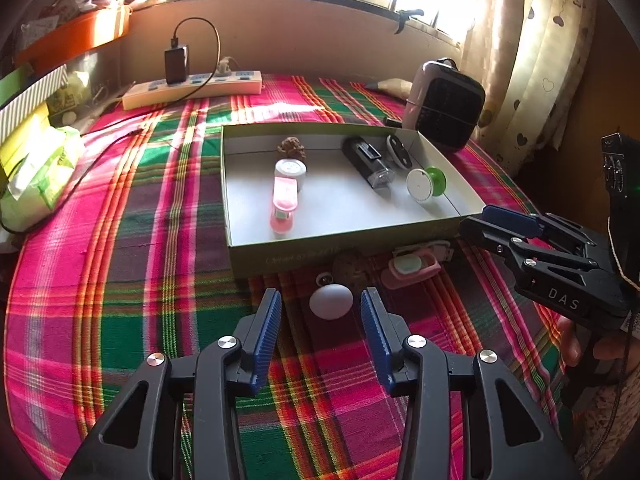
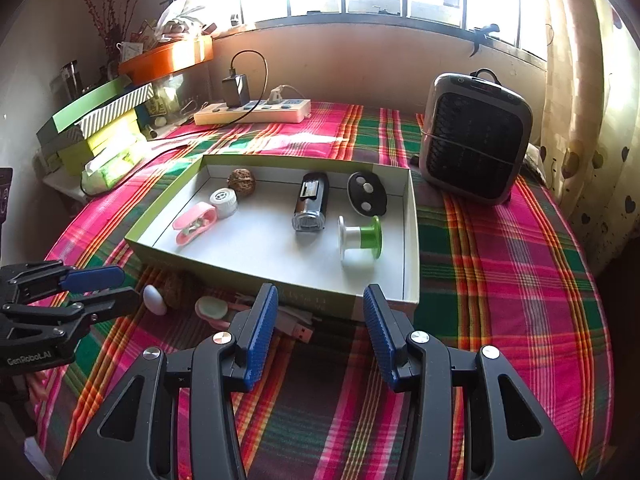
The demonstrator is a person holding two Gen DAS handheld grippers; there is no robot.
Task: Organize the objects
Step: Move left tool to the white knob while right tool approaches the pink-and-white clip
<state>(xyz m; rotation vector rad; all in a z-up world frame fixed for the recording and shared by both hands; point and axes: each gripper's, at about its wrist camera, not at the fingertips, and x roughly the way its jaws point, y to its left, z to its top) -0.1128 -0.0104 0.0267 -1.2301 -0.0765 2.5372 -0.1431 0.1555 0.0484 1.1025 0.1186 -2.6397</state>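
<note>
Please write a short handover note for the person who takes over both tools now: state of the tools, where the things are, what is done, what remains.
Left tool: open, empty, white egg-shaped object just ahead between its fingers.
Right tool: open, empty, at the box's front wall.
Done, inside the shallow green cardboard box: walnut, white cap, pink case, black cylinder device, black oval remote, green-white spool.
Left on the plaid cloth, before the box: egg-shaped object, second walnut, pink holder with pale green oval, pink USB plug.

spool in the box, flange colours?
One white, one green on the spool; clearest in right wrist view.
</note>
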